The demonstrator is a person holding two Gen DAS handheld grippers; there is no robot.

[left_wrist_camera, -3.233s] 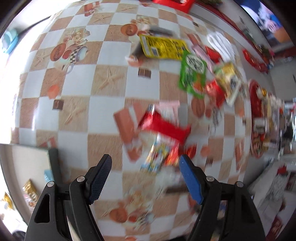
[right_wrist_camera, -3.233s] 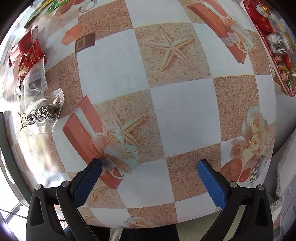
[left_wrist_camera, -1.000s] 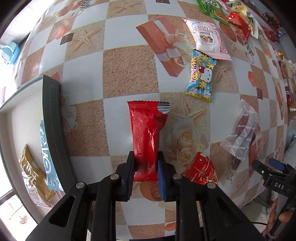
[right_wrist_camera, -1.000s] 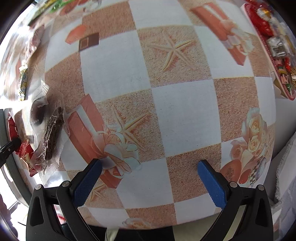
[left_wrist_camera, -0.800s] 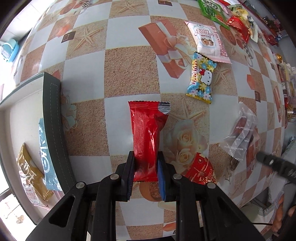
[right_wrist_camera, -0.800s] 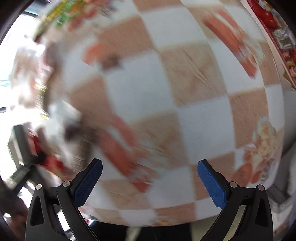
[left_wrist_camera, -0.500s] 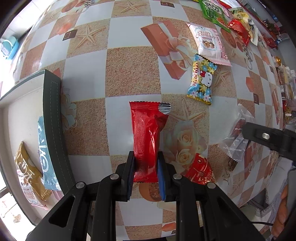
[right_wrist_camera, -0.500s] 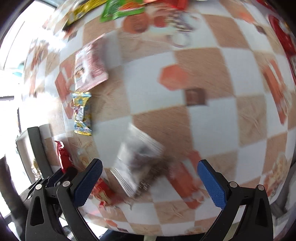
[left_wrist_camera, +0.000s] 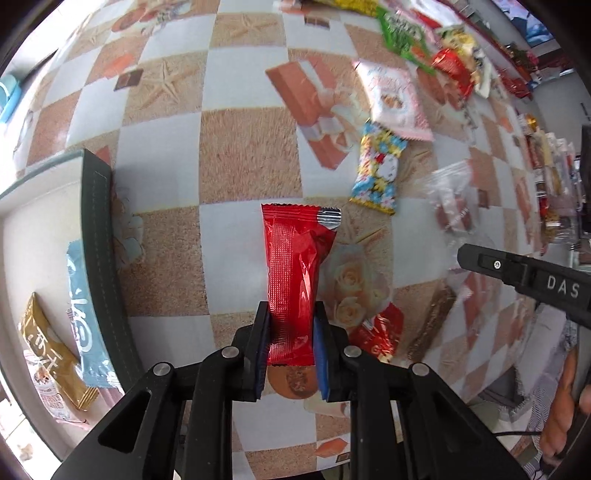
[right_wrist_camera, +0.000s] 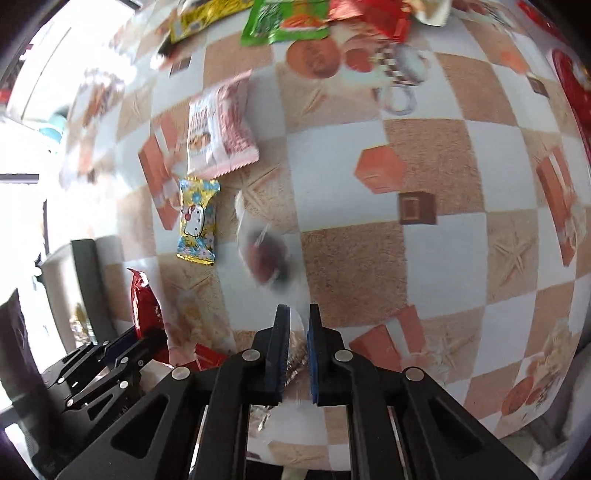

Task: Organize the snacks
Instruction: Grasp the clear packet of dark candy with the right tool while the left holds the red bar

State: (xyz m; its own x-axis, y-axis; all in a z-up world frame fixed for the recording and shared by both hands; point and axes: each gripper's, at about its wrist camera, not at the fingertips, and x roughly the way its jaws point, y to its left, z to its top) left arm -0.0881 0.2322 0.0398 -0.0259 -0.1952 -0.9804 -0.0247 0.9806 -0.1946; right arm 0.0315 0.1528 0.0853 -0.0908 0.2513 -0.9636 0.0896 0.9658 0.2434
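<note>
My left gripper clamps the red packet, its long axis running straight ahead of the jaws; the tray lies to their left. My right gripper is pinched on a clear wrapper.

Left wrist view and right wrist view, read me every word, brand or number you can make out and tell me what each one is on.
"DAS": white letters on the black body of the right gripper, seen in the left wrist view.
Light blue packet in the tray: large white characters, not legible.
Gold packet beside it: white characters, not legible.
Pink cracker packet: print too blurred.
Green packet: print too blurred.
Cartoon-cat candy packet: picture only, no readable words.
Red packet in the left gripper: no text visible.
</note>
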